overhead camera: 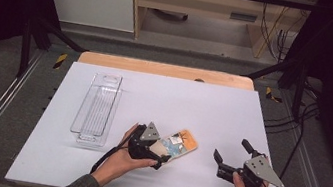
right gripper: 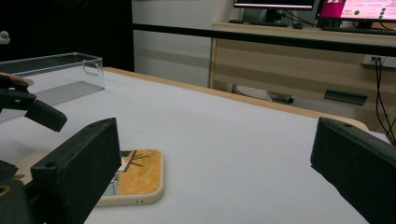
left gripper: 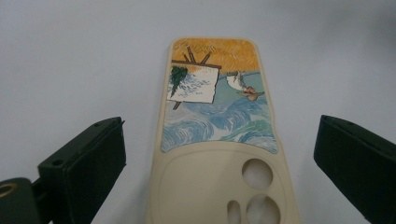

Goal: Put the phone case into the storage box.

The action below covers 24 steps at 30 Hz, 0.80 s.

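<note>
Left gripper (overhead camera: 157, 154) wide open, jaws straddling the camera-cutout end of the phone case (overhead camera: 177, 144), not clamped; gaps visible both sides in the left gripper view. Case (left gripper: 219, 140) lies flat, painted side up, on the white counter (overhead camera: 212, 111), near the front middle. Right gripper (overhead camera: 230, 158) also wide open, holding nothing, well apart to the right of the case and pointed toward it. Clear plastic tray (overhead camera: 97, 108) sits to the left on the counter, apart from the case
</note>
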Available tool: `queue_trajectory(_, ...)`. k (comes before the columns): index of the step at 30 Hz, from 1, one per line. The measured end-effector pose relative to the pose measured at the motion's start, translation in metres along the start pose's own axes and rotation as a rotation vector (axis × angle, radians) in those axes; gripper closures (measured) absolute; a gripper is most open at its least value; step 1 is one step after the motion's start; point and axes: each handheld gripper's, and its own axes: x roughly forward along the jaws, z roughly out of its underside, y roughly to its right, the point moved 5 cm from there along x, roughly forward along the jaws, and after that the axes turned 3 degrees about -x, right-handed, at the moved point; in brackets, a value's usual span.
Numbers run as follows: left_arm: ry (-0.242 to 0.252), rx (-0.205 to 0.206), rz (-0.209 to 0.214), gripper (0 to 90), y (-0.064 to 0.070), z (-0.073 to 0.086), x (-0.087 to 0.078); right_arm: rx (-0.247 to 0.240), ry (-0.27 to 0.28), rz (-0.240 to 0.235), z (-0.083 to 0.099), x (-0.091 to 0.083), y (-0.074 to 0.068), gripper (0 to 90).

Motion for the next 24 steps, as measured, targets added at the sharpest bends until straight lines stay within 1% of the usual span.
queue_trajectory(3,-0.02,0.004,-0.009,2.4,0.0,0.002,0.004,0.001,-0.001,-0.003,0.0,0.0,0.0,2.0)
queue_trajectory(6,-0.034,0.002,-0.007,2.5,0.001,0.004,0.007,0.003,-0.006,-0.008,0.001,0.0,-0.001,2.0)
queue_trajectory(16,-0.104,0.011,-0.007,2.5,0.003,0.009,0.016,0.004,-0.005,-0.01,0.001,0.0,-0.001,2.0)
queue_trajectory(24,-0.124,0.011,-0.004,2.6,0.004,0.011,0.019,0.004,-0.008,-0.016,0.001,0.0,-0.003,2.0)
